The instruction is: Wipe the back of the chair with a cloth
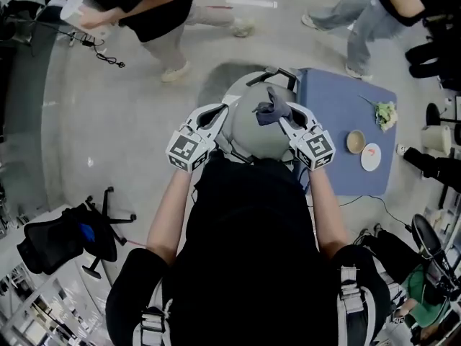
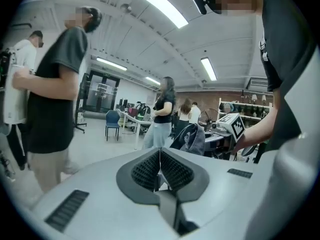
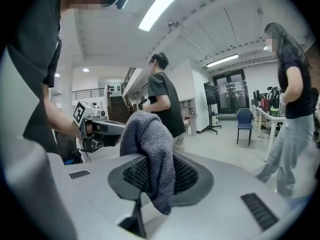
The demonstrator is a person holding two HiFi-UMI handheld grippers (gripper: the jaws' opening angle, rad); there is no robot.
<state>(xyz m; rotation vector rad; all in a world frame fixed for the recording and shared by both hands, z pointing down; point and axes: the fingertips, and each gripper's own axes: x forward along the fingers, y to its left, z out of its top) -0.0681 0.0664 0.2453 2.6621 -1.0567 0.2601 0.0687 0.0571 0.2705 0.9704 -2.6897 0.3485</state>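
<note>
A dark grey cloth (image 1: 270, 109) hangs bunched from my right gripper (image 1: 282, 115), which is shut on it; in the right gripper view the cloth (image 3: 151, 144) drapes over and between the ribbed pads. My left gripper (image 1: 218, 114) is shut with nothing in it, its pads (image 2: 172, 171) pressed together. Both grippers are held up in front of me, a little apart, over a grey rounded chair back (image 1: 252, 141) seen from above. The left gripper view shows the right gripper with the cloth (image 2: 194, 139) off to its right. The cloth seems just above the chair's top; contact is unclear.
A blue table (image 1: 338, 171) at my right carries a bowl (image 1: 355, 141), a plate (image 1: 371, 157) and a green item (image 1: 387, 114). A black office chair (image 1: 68, 240) stands lower left. People (image 1: 155, 13) walk beyond the grey chair; one stands close (image 2: 55, 99).
</note>
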